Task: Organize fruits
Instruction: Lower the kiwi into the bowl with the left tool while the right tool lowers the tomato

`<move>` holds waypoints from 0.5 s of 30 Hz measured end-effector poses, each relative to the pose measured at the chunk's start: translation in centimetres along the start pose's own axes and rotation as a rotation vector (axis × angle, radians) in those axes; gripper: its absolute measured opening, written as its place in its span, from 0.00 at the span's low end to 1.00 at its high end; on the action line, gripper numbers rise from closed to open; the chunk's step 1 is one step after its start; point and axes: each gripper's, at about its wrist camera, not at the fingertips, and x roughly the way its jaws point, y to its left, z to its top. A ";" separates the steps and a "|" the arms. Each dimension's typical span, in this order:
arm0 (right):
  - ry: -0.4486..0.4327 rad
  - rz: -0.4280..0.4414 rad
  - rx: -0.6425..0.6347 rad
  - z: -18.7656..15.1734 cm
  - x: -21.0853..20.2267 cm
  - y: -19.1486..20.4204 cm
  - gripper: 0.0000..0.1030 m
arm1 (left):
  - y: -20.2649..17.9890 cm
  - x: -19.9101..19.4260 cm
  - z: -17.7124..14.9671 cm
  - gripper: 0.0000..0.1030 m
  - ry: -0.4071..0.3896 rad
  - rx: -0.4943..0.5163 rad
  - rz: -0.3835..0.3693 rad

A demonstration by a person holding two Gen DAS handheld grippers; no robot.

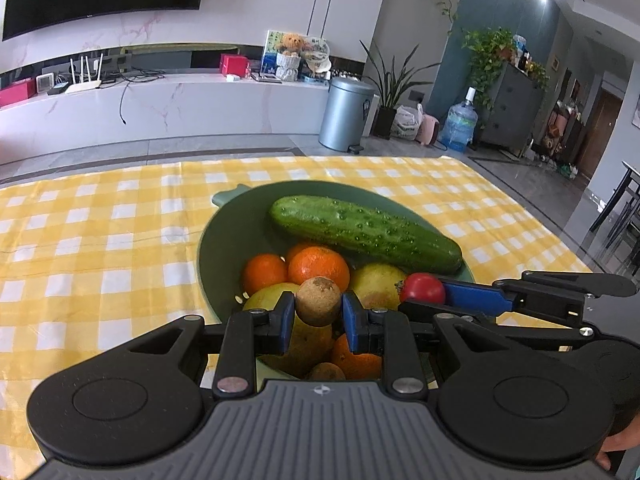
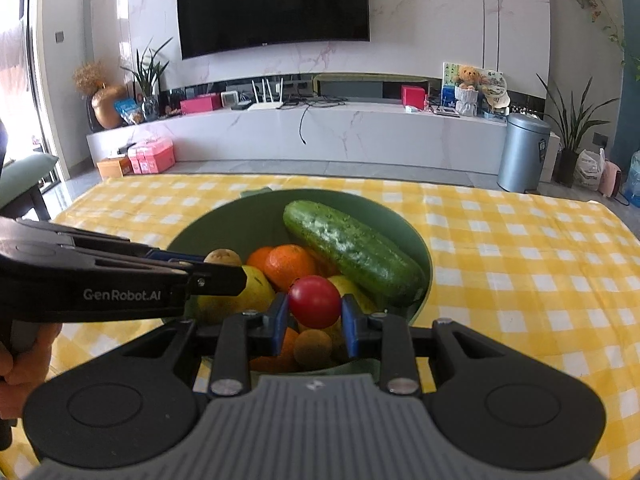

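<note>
A green bowl [image 1: 224,240] on the yellow checked cloth holds a cucumber [image 1: 364,232], oranges [image 1: 318,266], yellow-green fruits [image 1: 376,284] and more brown fruit below. My left gripper [image 1: 318,314] is shut on a brown kiwi-like fruit [image 1: 318,300] just above the bowl's near side. My right gripper [image 2: 314,312] is shut on a red tomato [image 2: 314,300] above the bowl [image 2: 240,220]; it shows at the right in the left wrist view, with the tomato [image 1: 424,288]. The left gripper and its brown fruit [image 2: 222,258] show at the left in the right wrist view.
The yellow checked tablecloth [image 1: 100,240] covers the table around the bowl. Its far edge [image 2: 360,180] faces a TV wall and low cabinet. A metal bin [image 1: 346,116] and plants stand on the floor beyond. A hand [image 2: 24,360] grips the left tool.
</note>
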 end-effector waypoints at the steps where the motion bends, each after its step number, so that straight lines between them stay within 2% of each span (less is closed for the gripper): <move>1: 0.007 -0.003 -0.001 -0.1 0.2 0.0 0.24 | 0.0 0.1 -0.1 0.27 0.006 0.003 0.001; 9: 0.015 -0.006 -0.006 -0.3 0.4 0.0 0.25 | -0.5 0.2 -0.3 0.28 0.012 0.022 0.006; 15: 0.006 -0.005 0.002 -0.4 0.2 -0.1 0.25 | -0.3 -0.1 -0.2 0.39 -0.002 0.004 0.014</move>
